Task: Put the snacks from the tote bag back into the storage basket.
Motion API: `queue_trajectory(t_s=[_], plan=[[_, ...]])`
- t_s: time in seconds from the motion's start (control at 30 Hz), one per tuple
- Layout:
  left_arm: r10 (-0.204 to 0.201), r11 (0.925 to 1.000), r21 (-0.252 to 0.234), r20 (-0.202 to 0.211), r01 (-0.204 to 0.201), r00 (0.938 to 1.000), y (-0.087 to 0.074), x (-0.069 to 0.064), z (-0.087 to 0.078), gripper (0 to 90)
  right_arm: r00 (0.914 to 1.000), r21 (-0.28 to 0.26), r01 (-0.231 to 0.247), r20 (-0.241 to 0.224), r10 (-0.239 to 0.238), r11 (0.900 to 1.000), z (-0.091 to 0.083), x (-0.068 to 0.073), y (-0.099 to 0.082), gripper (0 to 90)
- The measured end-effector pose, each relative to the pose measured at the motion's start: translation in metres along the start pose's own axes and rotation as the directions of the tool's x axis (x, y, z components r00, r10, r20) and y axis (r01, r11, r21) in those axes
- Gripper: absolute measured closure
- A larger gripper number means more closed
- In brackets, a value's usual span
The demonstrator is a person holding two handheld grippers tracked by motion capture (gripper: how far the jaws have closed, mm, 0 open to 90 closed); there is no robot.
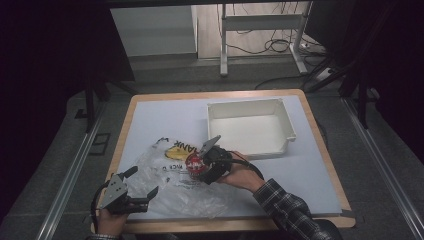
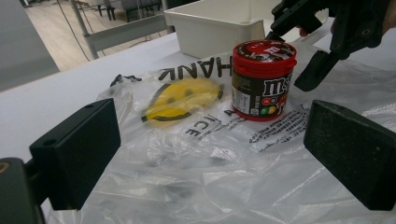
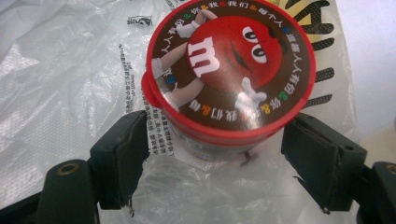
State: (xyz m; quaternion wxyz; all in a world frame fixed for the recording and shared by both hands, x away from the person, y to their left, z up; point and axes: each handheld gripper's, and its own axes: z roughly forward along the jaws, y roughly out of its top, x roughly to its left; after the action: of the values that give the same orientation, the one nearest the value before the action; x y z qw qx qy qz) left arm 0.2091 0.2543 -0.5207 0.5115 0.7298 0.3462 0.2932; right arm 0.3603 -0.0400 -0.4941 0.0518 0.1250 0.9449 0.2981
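Observation:
A small round candy tub [image 1: 193,162] with a red lid stands upright on a crumpled clear plastic bag [image 1: 170,192] printed with a yellow smiley. My right gripper [image 1: 201,158] reaches over it from the right. In the right gripper view its jaws flank the tub [image 3: 229,70] just under the lid, one on each side. A sliver of the bag [image 3: 56,70] still shows between the left-hand pad [image 3: 122,154] and the tub. My left gripper [image 1: 142,183] rests open at the bag's near left corner, facing the tub [image 2: 262,79] with only the bag [image 2: 187,177] between its jaws.
A white open bin [image 1: 250,107] stands empty at the back right of the pale table [image 1: 165,112], just beyond the tub. The same bin [image 2: 210,28] rises behind the bag in the left gripper view. The table's wooden edge runs close to both hands.

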Motion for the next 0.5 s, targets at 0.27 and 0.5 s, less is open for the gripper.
queue_trajectory(t_s=[0.27, 0.5], plan=[[0.004, 1.0000, 0.004, 0.000, -0.004, 1.0000, 0.000, 0.000, 0.000, 3.7, 0.9998, 0.032, 0.018, -0.005, -0.018, 0.9993, 0.009, -0.002, 0.013, 20.9], [0.007, 1.0000, 0.007, 0.000, -0.007, 1.0000, 0.000, -0.001, 0.001, 3.7, 0.9978, 0.083, 0.065, -0.015, -0.064, 0.9944, 0.020, -0.004, 0.024, 20.9]])
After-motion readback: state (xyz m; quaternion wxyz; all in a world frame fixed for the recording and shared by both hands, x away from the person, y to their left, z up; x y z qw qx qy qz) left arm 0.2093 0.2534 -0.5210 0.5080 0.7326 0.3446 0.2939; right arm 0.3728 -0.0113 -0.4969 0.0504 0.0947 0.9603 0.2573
